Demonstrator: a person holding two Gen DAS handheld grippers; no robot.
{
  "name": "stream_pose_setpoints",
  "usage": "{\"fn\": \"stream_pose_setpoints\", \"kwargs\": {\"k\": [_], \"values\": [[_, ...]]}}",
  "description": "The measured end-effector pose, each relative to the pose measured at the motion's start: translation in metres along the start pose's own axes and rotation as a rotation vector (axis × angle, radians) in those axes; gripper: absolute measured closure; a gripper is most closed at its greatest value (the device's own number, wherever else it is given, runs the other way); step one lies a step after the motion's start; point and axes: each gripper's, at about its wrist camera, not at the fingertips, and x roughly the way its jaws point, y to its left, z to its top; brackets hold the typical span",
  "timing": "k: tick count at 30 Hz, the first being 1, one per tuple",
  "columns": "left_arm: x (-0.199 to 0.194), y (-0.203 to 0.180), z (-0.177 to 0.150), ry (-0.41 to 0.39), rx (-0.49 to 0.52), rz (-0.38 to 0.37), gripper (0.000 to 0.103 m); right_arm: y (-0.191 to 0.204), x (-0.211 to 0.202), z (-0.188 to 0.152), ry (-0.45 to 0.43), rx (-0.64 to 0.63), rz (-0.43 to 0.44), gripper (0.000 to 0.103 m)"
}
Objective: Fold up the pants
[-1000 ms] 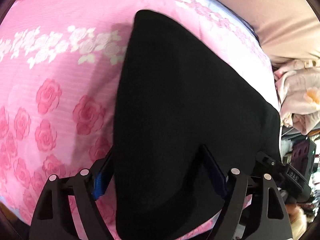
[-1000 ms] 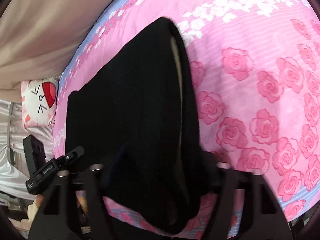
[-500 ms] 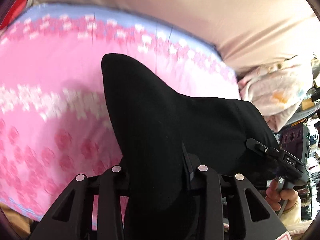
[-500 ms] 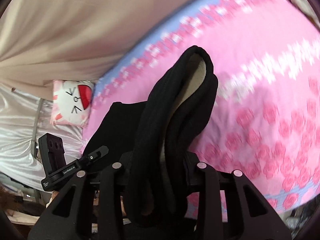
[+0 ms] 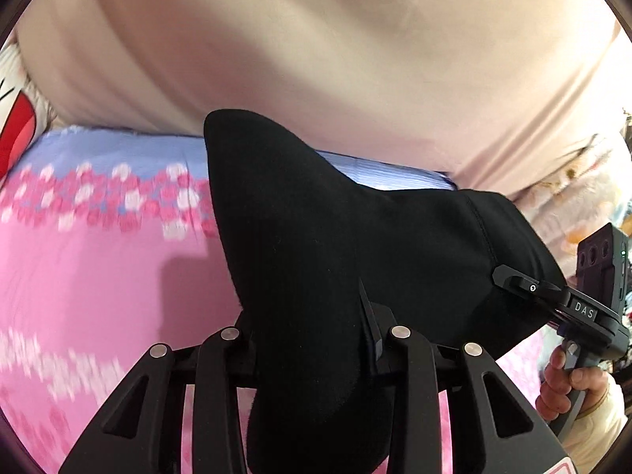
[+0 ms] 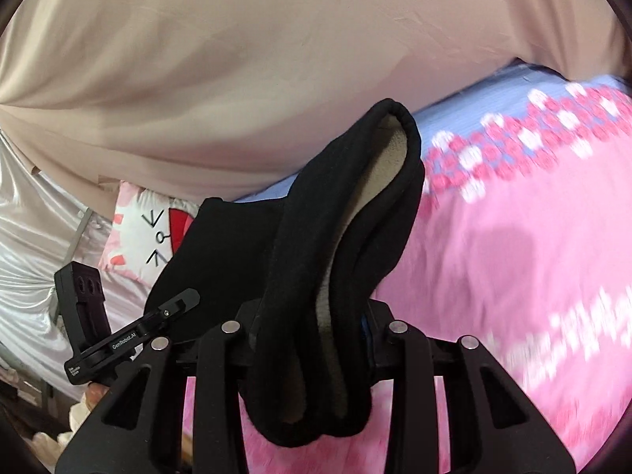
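Both tongs clamped on the black pants (image 5: 316, 260): left tongs (image 5: 312, 339) pinch one bunched end, right tongs (image 6: 312, 328) the other. A second ago the cloth lay low on the pink bedsheet (image 5: 98, 276); now it hangs lifted between the tongs, curtain (image 6: 237, 59) ahead. Likely carrying over for a fold.

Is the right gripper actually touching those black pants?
Touching. The right wrist view shows the right gripper shut on the bunched black pants.
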Motion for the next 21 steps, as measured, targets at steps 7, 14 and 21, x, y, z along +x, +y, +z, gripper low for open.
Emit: {"fn": "stream_pose_setpoints", "kwargs": {"k": [7,14,21], "values": [[0.089,0.048,0.021,0.030,0.020,0.009,0.071,-0.044,0.091,0.014,0.022,0.018,-0.073,0.070],[0.151,0.096,-0.010,0.061,0.014,0.034,0.053,-0.100,0.130,-0.009,0.039,0.072,-0.083,0.035],[0.084,0.099,-0.010,-0.035,-0.012,0.122,0.061,-0.082,0.018,-0.009,-0.225,0.181,-0.186,0.033]]}}
